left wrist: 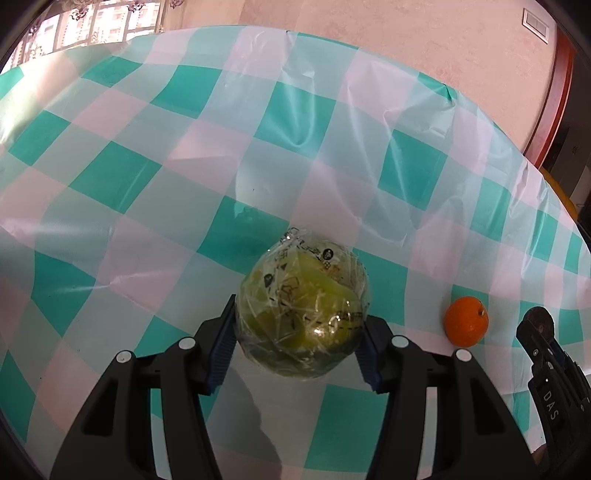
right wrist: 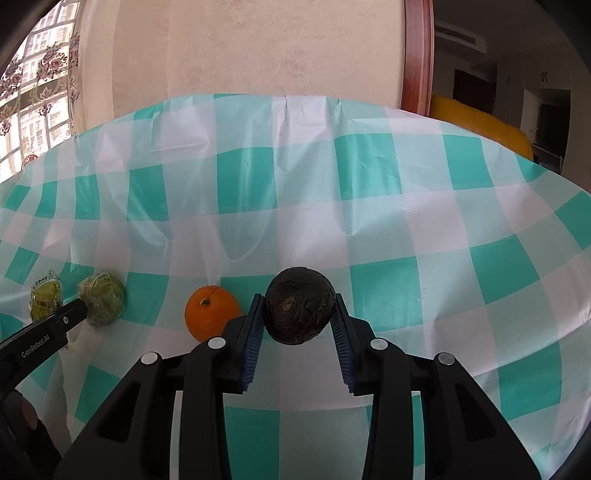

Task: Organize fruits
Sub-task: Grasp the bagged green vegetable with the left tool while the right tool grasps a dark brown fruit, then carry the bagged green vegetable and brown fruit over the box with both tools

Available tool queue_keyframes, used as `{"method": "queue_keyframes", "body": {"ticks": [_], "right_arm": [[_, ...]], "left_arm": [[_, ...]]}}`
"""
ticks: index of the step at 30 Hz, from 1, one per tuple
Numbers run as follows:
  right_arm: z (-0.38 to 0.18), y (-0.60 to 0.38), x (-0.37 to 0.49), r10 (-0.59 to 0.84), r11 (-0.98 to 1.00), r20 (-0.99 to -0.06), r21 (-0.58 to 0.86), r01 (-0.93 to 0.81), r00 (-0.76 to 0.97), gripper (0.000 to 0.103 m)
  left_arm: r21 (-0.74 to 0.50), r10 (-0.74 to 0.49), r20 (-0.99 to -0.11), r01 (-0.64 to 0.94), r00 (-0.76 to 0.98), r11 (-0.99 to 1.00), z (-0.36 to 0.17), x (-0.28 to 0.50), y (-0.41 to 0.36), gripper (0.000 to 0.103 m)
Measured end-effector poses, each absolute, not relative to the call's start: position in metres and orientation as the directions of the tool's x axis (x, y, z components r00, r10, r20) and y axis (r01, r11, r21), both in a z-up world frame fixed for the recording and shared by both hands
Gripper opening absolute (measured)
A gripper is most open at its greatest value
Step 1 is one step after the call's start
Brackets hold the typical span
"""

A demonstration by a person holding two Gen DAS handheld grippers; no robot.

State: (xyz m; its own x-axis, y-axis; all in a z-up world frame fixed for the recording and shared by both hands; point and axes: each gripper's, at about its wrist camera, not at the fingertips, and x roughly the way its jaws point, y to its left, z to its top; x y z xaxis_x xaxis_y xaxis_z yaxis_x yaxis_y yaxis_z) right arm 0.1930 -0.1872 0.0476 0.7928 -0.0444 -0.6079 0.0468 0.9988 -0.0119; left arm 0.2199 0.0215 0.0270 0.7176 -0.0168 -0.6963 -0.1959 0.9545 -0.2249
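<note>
- Left wrist view: teal-and-white checked tablecloth runs out ahead of my fingers, crinkly plastic, pinkish wall behind it and a window up at the far left.
- My left gripper is clamped on a green fruit in printed cling wrap, blue pads pressing both sides.
- Off to the right of those fingers sits an orange on the cloth, stem showing.
- Right wrist view: my right gripper is squeezed shut on a dark brown wrinkly round fruit, held between the tips.
- Another wrapped yellowish fruit lies far left of my right fingers.
</note>
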Motion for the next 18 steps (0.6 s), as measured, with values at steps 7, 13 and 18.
{"method": "queue_keyframes", "body": {"ticks": [7, 13, 18], "right_arm": [[0.047, -0.182, 0.170, -0.026, 0.999, -0.622, 0.010, 0.041, 0.782, 0.036], [0.046, -0.197, 0.145, -0.035, 0.998, -0.654, 0.017, 0.062, 0.755, 0.036], [0.045, -0.199, 0.124, -0.048, 0.998, -0.668, 0.004, 0.068, 0.742, 0.036]], "left_arm": [[-0.298, -0.051, -0.675, -0.209, 0.736, 0.931, 0.029, 0.188, 0.027, 0.056], [-0.285, -0.051, -0.677, -0.198, 0.734, 0.938, 0.032, 0.150, 0.021, 0.056], [-0.255, -0.031, -0.674, -0.193, 0.738, 0.947, 0.034, 0.120, 0.012, 0.056]]}}
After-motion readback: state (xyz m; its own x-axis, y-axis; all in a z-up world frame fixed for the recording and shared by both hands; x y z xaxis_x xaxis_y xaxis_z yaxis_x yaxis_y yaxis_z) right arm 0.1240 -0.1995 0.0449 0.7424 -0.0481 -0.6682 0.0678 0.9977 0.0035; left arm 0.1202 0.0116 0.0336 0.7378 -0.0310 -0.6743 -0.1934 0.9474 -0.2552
